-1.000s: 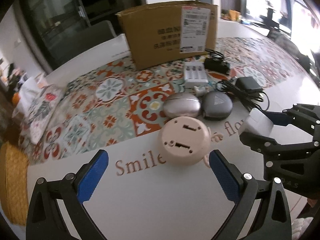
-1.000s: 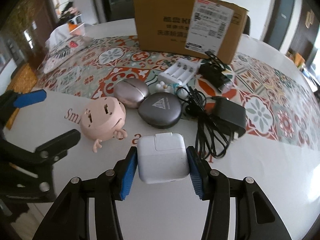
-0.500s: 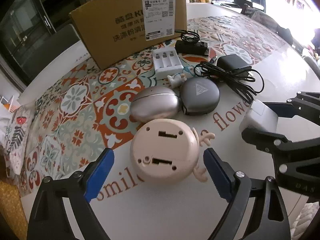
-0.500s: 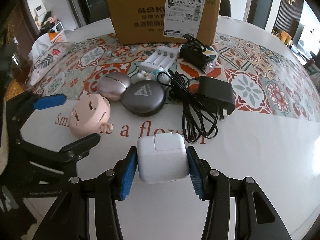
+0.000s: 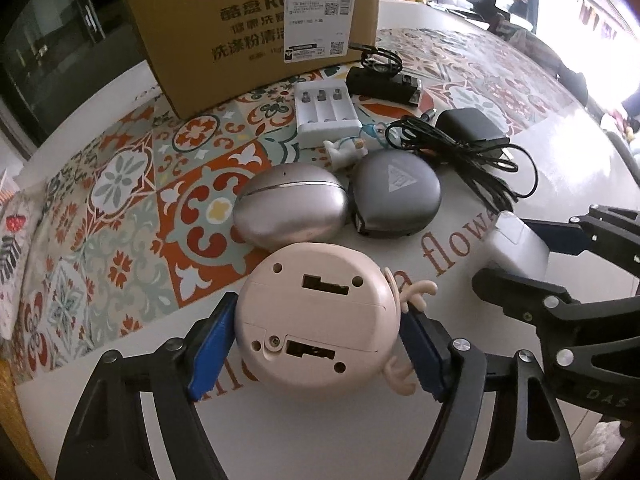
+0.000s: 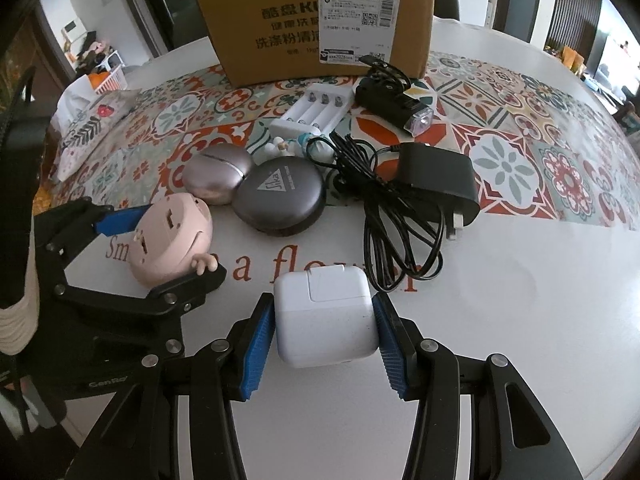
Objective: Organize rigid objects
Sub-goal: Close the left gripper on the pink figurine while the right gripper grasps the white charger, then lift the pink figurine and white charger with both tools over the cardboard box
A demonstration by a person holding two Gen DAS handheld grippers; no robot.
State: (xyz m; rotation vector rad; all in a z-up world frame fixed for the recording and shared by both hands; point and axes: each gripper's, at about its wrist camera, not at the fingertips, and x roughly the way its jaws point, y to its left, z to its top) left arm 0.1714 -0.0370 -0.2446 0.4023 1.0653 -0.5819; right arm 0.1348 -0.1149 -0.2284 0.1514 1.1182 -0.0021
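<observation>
Pink plastic fills the left tongs [image 5: 316,344]: the round pink toy [image 5: 320,320] lies bottom-up between the blue pads, which have just been closing and now sit against its two sides. Its little arms stick out on the right-hand side, next to one pad. The right tongs [image 6: 326,334] are clamped on the white charger cube [image 6: 326,316], near the toy and to its right. Both things rest low over the worktop [image 6: 500,300], white with printed lettering and a tiled pattern further back. Beyond lie a silver case [image 5: 290,212], a grey round case [image 5: 396,196], a battery charger [image 5: 326,114], a black adapter with cord [image 6: 436,184] and a cardboard box [image 6: 316,16], probably the destination, straight ahead of both hands.
</observation>
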